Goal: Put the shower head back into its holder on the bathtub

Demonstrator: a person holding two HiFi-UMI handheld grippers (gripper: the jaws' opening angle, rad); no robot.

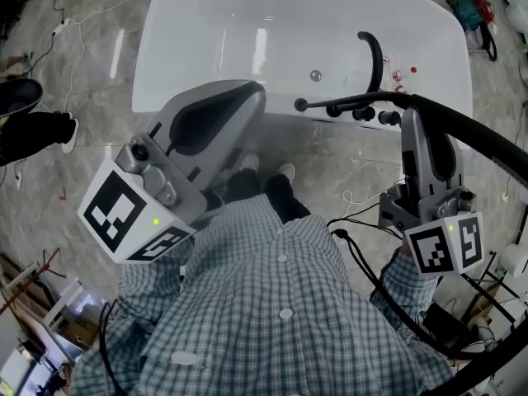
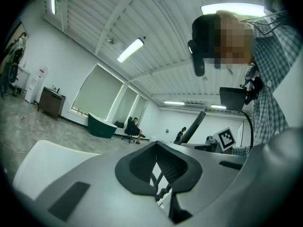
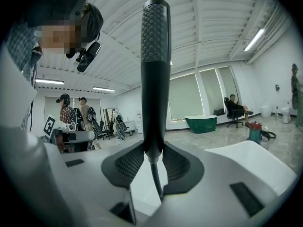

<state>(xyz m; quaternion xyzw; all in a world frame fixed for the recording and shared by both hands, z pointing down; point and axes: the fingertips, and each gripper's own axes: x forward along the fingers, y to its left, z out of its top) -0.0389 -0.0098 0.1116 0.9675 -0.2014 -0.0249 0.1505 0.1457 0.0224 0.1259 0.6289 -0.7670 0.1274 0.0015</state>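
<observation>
Looking down from the head view, the big white oval bathtub (image 1: 206,40) sits right ahead of the person, and all that shows inside is a small round metal fitting (image 1: 315,76) on its inner wall. On the near rim toward the right there's a curved black faucet spout (image 1: 376,56) with a row of black knobs (image 1: 364,113) beside it. Around the tub it's grey marbled floor (image 1: 91,64) with cables trailing over it, and the person's checked shirt (image 1: 280,304) fills the bottom of the view. The slim black stick-shaped shower head (image 1: 346,101) lies roughly level over that near rim, just in front of the knobs, its free end pointing to the person's left. Can't tell if it's touching the fittings or just above them. Its black hose (image 1: 487,139) loops out right and down past the shirt. The right gripper (image 1: 410,118) has the handle: in the right gripper view the jaws are clamped on the shower head (image 3: 155,56), which stands straight up between the pads (image 3: 130,162), hose (image 3: 155,178) dropping out below. The left gripper (image 1: 252,97) hangs over the tub's near edge, well left of the shower head, and in the left gripper view its jaws (image 2: 156,160) are closed tip to tip with nothing in them. A dark green tub (image 3: 201,123) and some people sit far off across the hall.
</observation>
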